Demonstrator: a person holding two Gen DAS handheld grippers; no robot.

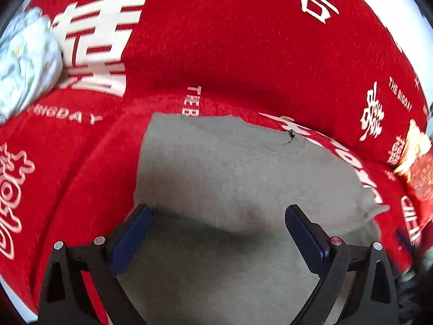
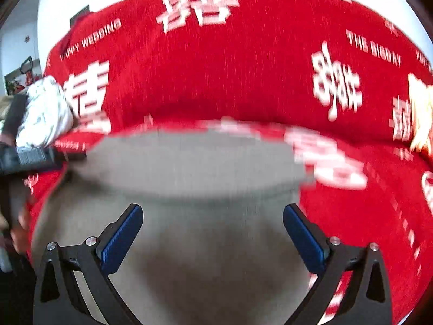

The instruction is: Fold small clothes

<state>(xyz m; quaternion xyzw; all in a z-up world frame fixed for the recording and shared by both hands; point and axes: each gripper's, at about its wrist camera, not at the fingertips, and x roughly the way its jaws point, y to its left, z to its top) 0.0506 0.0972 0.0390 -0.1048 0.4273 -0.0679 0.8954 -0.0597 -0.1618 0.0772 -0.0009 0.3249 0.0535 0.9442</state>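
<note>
A grey garment (image 1: 216, 168) lies flat on a red cover with white lettering (image 1: 216, 40). My left gripper (image 1: 217, 211) hangs just above its near part, jaws wide open, nothing between the blue pads. In the right wrist view the same grey garment (image 2: 189, 168) shows blurred, with a folded edge across its middle. My right gripper (image 2: 212, 211) is above it, open and empty too. A dark part of the other gripper (image 2: 29, 157) shows at the left edge of that view.
A crumpled white printed cloth (image 1: 24, 62) sits at the far left on the red cover; it also shows as the white cloth (image 2: 43, 113) in the right view. A red and cream packet (image 1: 416, 162) lies at the right edge. White wall behind.
</note>
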